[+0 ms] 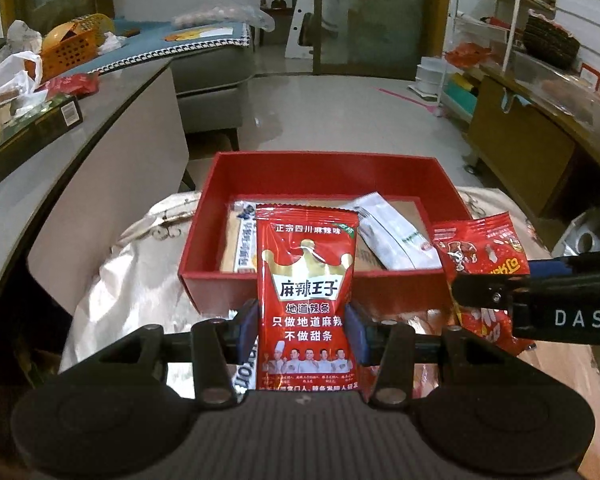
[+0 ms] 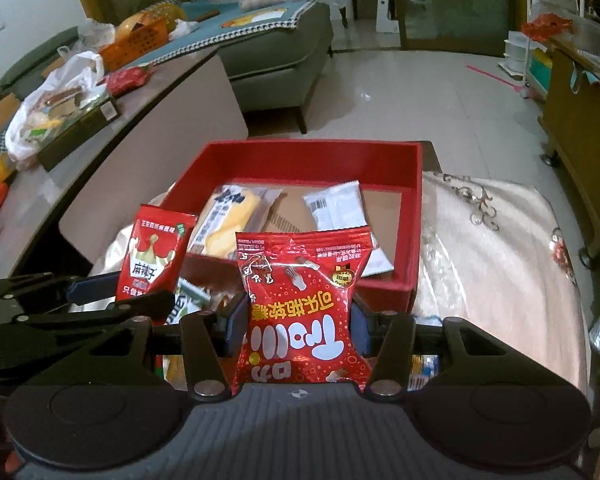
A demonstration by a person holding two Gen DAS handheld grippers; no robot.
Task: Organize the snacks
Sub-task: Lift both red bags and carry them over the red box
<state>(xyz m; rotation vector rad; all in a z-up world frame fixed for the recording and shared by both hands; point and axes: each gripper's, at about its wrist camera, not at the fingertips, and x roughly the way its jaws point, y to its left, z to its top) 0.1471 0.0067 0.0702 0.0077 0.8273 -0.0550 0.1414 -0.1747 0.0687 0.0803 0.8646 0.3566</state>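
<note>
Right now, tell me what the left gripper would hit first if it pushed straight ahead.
Likely the red box: its near wall lies just beyond the spicy strip packet that the left gripper holds. Depth is uncertain.

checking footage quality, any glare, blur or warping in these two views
Left wrist view: strong fisheye bending, dark vignette corners, spicy strip packet sharp, glare on the floor tiles. Right wrist view: same warping, sheen on the gummy packet, red box crisp.

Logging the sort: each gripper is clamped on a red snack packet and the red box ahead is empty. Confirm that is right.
Not quite: the red box is not empty. The right wrist view shows a yellow packet and a white packet lying inside. Each gripper does clamp a red packet.
</note>
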